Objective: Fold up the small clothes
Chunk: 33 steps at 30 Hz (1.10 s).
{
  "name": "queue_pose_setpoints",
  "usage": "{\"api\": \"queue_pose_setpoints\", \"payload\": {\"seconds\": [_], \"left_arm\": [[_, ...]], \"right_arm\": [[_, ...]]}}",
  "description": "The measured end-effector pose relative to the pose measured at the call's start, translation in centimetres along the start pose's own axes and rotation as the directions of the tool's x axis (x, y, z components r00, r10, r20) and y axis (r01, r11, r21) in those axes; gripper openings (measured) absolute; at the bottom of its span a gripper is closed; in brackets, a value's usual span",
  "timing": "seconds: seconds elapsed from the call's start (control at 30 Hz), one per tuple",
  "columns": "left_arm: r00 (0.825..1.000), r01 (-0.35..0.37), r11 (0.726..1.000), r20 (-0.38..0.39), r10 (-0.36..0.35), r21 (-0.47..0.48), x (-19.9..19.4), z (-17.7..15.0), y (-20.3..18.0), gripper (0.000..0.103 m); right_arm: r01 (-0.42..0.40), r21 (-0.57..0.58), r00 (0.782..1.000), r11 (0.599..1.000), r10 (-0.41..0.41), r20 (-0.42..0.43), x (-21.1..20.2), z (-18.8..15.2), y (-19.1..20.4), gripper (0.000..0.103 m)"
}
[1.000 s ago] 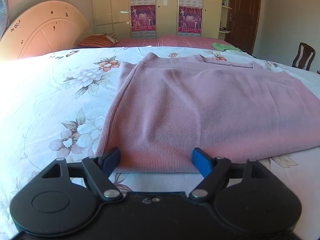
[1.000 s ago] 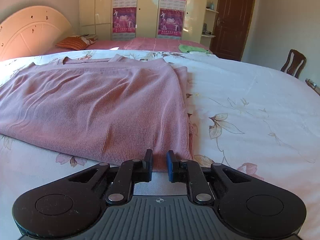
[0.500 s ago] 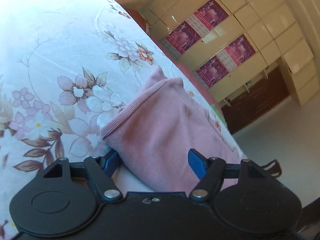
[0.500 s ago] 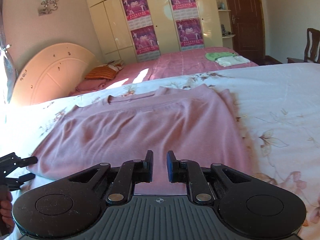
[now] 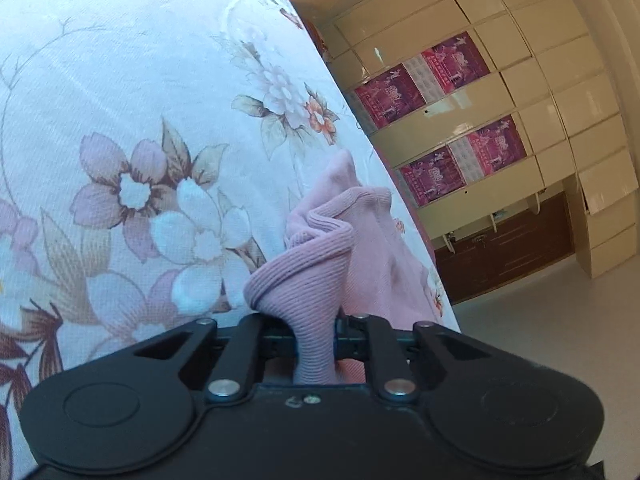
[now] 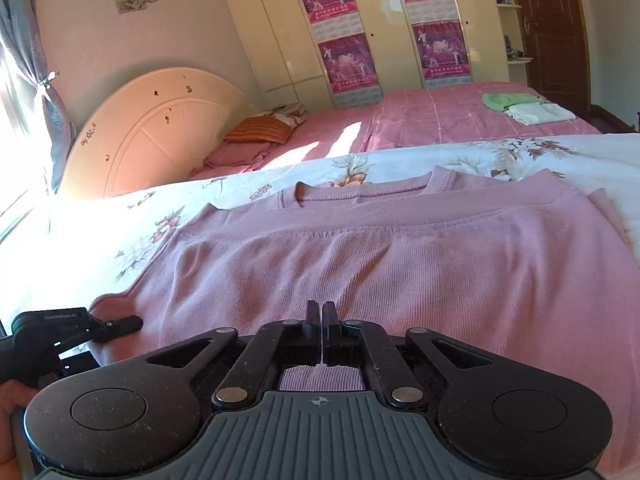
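Left claw (image 5: 316, 324) is clamped on a bunched corner of the pink ribbed knit sweater (image 5: 320, 264); its jaws have just been closing, and the fabric is pinched between them, rising out of the grip as a narrow neck that flares into rolled folds toward 12 o'clock. In the left wrist view the camera is rolled, so the bed with the white floral bedspread (image 5: 120, 120) fills the frame from 9 to 12 o'clock, while the rest of the sweater trails away from the claw toward 1 o'clock along the bedspread's edge.

Right claw (image 6: 322, 334) has its two black fingers pressed together, with nothing between them; the jaws have just closed the last small gap. It hovers at the sweater's near hem, roughly mid-width. From this claw the sweater spreads flat on the bedspread from 10 to 2 o'clock, its neckline (image 6: 360, 190) lying at 12 o'clock on the far side. The left claw appears in this view at 9 o'clock, at the sweater's near left corner, where the hem is lifted slightly.

Beyond the bed stands a second bed with a pink checked cover (image 6: 440, 116), and a cream wardrobe with purple posters (image 6: 344, 40) lines the far wall.
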<state>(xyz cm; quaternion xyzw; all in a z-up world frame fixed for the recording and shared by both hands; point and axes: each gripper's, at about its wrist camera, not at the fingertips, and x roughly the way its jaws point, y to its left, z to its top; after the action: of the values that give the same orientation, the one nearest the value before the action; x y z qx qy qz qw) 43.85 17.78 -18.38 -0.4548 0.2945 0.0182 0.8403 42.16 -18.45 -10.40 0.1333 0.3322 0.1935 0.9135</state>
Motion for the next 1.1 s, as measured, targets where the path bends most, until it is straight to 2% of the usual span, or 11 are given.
{"api": "queue_pose_setpoints", "payload": {"seconds": [0.13,0.2,0.33,0.43,0.53,0.63,0.77,0.87,1.0,1.07,1.1], "left_arm": [[1.000,0.013,0.999,0.016,-0.013,0.034,-1.4,0.0,-0.7,0.011],[0.999,0.027,0.998,0.034,-0.029,0.052,-1.9,0.0,-0.8,0.011],[1.000,-0.015,0.999,-0.008,0.015,0.032,-1.1,0.2,-0.4,0.011],[0.999,0.039,0.988,0.015,-0.042,0.148,-2.2,0.3,-4.2,0.011],[0.994,0.104,0.925,-0.018,-0.105,0.366,-2.5,-0.7,-11.0,0.010],[0.984,0.178,0.825,-0.103,-0.145,0.536,-1.1,-3.8,-18.1,0.010],[0.948,0.311,0.723,-0.249,-0.196,0.616,2.2,-9.9,-24.7,0.011],[0.912,0.381,0.662,-0.380,-0.155,0.645,5.9,-16.3,-27.7,0.011],[0.807,0.452,0.602,-0.590,0.038,0.658,10.7,-24.9,-28.6,0.030],[0.825,0.461,0.561,-0.565,0.014,0.687,8.8,-25.6,-28.6,0.042],[0.828,0.477,0.557,-0.560,-0.025,0.680,7.6,-24.7,-28.5,0.064]], "right_arm": [[-0.030,-0.018,1.000,0.999,0.030,-0.002,1.8,0.1,0.8,0.000],[0.005,-0.051,0.999,0.999,-0.006,-0.038,3.1,-0.3,1.1,0.000],[0.012,-0.031,0.998,0.999,-0.014,-0.054,4.7,-1.3,0.0,0.000],[0.007,0.011,1.000,1.000,-0.007,-0.028,3.8,-1.2,-0.8,0.000],[0.047,0.106,0.998,0.993,-0.052,0.043,1.0,-0.8,-2.7,0.000],[0.097,0.227,0.984,0.969,-0.127,0.122,-3.3,-0.8,-6.3,0.000],[0.148,0.378,0.960,0.914,-0.224,0.166,-9.2,-0.8,-11.8,0.000],[0.189,0.450,0.944,0.873,-0.287,0.161,-13.1,-1.3,-15.5,0.000],[0.184,0.533,0.948,0.826,-0.292,0.126,-16.6,-2.5,-19.2,0.000],[0.161,0.557,0.951,0.815,-0.279,0.132,-18.2,-2.9,-20.2,0.001],[0.156,0.559,0.950,0.815,-0.278,0.140,-18.9,-3.0,-20.4,0.005]]}}
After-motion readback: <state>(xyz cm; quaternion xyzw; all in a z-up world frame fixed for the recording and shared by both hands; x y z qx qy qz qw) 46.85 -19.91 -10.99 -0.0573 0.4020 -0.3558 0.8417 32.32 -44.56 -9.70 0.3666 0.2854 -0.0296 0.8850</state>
